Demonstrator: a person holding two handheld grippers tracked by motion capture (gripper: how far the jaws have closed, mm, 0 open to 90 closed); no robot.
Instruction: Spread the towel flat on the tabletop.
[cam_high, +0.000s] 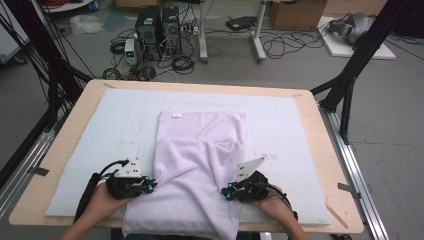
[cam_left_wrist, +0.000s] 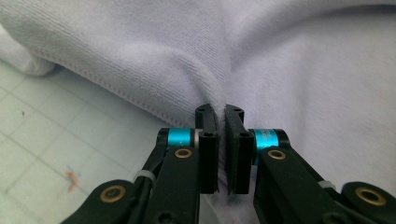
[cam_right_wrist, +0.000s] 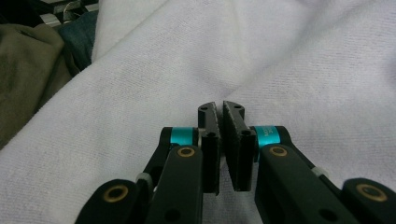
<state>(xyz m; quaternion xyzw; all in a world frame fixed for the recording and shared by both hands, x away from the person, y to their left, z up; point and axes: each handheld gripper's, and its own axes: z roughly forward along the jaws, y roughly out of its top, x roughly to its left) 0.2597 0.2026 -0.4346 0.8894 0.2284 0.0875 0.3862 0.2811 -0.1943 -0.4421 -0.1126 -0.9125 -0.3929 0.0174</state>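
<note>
Pale lilac towel (cam_high: 197, 165) spread on a light blue mat (cam_high: 100, 130) over the wooden table (cam_high: 320, 150), far half lying flat, near half rumpled and hanging off the near edge. Small white label (cam_high: 176, 115) at the far hem.

Left gripper (cam_high: 150, 186), held in the left hand (cam_high: 102, 200), pressed against the towel's left edge near the front. Seen from the left gripper view (cam_left_wrist: 220, 112): jaws drawn nearly together, a ridge of terry cloth pinched between the tips, stitched hem running off to the left of them, bare mat below that.

Right gripper (cam_high: 226, 192), held in the right hand (cam_high: 272, 205), at the towel's right edge, level with its partner. From the right gripper view (cam_right_wrist: 219, 109): jaws likewise almost closed, towel lying directly ahead and beneath; apparently a thin fold caught between the tips, though the cloth there is hard to make out.
</note>
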